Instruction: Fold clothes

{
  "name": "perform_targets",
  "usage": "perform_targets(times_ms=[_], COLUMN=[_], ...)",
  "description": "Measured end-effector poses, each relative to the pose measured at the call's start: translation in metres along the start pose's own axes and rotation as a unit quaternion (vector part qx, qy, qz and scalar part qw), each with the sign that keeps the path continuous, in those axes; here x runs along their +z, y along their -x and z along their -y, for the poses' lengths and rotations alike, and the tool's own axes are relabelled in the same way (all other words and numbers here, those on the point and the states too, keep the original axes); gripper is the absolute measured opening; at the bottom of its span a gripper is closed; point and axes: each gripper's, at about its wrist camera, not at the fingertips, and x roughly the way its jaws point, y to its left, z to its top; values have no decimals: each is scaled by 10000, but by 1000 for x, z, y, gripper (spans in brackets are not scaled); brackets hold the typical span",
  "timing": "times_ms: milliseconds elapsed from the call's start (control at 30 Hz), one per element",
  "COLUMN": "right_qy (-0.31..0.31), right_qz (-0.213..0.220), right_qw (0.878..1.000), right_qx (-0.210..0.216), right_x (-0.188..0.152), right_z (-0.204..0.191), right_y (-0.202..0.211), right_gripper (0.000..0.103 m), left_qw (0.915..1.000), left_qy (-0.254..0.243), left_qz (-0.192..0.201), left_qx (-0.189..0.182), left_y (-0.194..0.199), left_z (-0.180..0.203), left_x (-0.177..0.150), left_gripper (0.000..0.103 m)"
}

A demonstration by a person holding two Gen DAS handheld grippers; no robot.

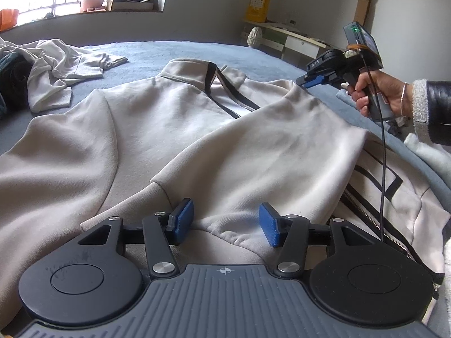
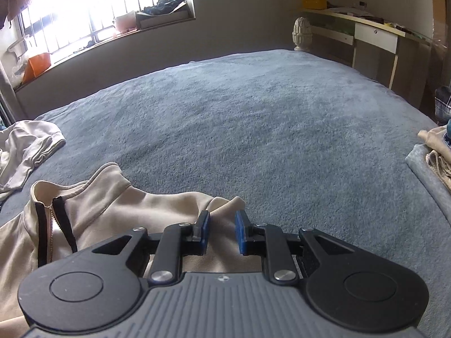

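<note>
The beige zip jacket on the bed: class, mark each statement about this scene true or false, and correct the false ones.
1. The beige zip jacket lies on a blue-grey blanket. True.
2. The left gripper is clamped shut on the sleeve cuff. False: its jaws stand apart, with the cuff between them.
3. A second pale garment lies crumpled beyond the jacket. True.
4. The jacket's zip is closed to the collar. False: it is open at the collar.
5. The right gripper is beside the window. False: it is at the jacket's shoulder.
</note>
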Motion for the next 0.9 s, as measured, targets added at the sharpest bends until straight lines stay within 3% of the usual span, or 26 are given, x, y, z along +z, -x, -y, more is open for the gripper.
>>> perform_targets(times_ms=[167,267,333,433,533,633,767,900], right_qy=[222,343,121,-638,-975,-887,-171,874], right_qz=[-113,-408,-613,-363,-126,1,113,52], right_qw=[9996,9986,9980,9973,9951,9961,9998,9962], right_qx=[91,12,-61,74,36,12,21,-37], right_x=[0,-2,-1,4,6,3,-13,-46], right_z=[-15,-17,-8,13,30,49,57,42], right_y=[14,-9,-34,-37,-11,34,103,144], right_gripper=[21,20,21,20,21,21,22,22], left_qw=[10000,10000,10000,10000,10000,9999,9998,9994], left_qy=[73,21,-5,6,16,47,78,51], left_qz=[43,35,15,-15,-35,-52,-59,-35], left_qx=[-26,6,19,43,79,119,187,337], left_y=[0,-1,-1,-1,-1,0,4,14], left_z=[-2,0,0,1,2,3,6,11], left_x=[-1,-1,0,1,2,4,7,8], left_gripper=[52,52,52,52,52,53,53,53])
